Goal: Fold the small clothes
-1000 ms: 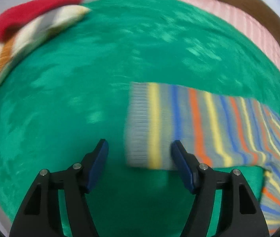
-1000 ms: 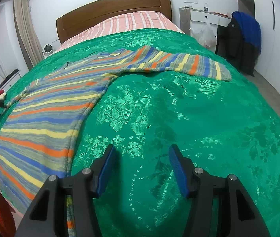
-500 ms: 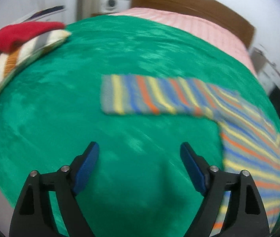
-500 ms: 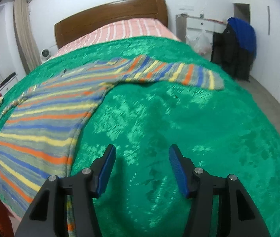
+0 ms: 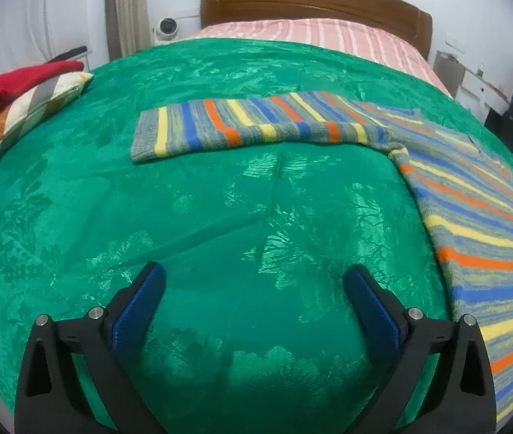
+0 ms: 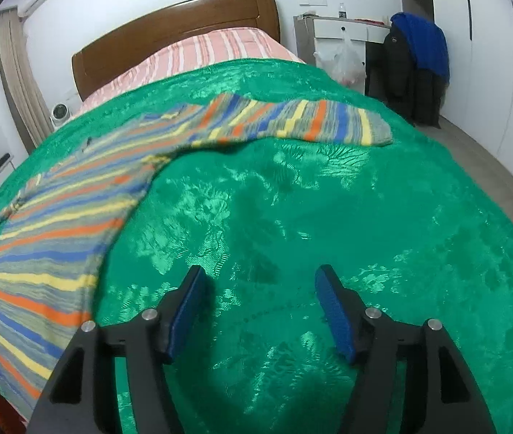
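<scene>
2 grippers: both low in their frames over the green cover, neither touching the sweater.
Left gripper (image 5: pixel 254 282): fingers spread wide, nothing between them, bare cover (image 5: pixel 220 217) beneath.
Right gripper (image 6: pixel 260 289): fingers spread, nothing between them, above shiny green fabric.
Sweater (image 5: pixel 473 209): striped in grey, blue, orange and yellow, lying flat on the cover. In the left view its body fills the right edge and 1 sleeve (image 5: pixel 242 126) stretches across the upper middle, cuff toward the left. In the right view the body (image 6: pixel 50 235) runs down the left side and the other sleeve (image 6: pixel 310 121) reaches to the upper right.
Pillow (image 5: pixel 21 108): striped, upper left of the left view, with a red cloth (image 5: pixel 14 81) on top.
Headboard (image 6: pixel 177 32): brown wood, top of both views, pink striped sheet (image 6: pixel 213 49) below it.
Jacket (image 6: pixel 423 47): blue, upper right of the right view.
</scene>
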`<state>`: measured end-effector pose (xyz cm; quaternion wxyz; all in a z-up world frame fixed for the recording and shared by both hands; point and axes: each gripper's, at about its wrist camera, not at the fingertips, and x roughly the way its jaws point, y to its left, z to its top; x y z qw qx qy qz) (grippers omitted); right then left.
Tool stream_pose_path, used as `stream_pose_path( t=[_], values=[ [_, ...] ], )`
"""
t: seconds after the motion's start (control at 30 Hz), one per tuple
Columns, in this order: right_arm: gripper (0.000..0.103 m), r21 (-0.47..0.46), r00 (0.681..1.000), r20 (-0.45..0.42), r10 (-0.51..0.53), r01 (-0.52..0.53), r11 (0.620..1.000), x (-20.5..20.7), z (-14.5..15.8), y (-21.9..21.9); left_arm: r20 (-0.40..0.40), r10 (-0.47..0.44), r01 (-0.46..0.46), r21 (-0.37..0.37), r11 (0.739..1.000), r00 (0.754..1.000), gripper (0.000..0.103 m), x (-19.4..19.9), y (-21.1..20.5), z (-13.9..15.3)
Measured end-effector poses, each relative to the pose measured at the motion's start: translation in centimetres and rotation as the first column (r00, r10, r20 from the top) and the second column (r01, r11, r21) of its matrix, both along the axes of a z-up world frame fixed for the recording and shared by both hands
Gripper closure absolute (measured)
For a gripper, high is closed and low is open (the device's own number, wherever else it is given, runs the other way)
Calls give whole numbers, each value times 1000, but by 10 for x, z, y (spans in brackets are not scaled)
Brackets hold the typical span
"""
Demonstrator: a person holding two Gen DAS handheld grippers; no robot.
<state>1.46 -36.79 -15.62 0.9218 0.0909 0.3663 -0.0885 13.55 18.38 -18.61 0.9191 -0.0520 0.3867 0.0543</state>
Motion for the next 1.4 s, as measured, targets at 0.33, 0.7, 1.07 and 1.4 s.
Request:
stream_pose_path(
  t=[0.33, 0.7, 1.07, 1.4],
  values=[
    [26, -60, 1000, -3, 25, -26, 998, 4, -11, 9, 0, 4, -4, 24, 1000, 1000, 1, -3, -10, -5],
    [24, -107, 999, -6, 31, -31, 994, 5, -15, 16, 1, 10, -10, 45, 999, 1000, 1, -4, -14, -6],
    [23, -109, 1000, -6, 31, -31, 994, 5, -15, 16, 1, 12, -12, 51, 999, 1000, 0, -4, -14, -5],
    [23, -109, 999, -6, 31, -32, 993, 5, -15, 17, 1, 13, -13, 51, 999, 1000, 0, -4, -14, -6]
  ],
)
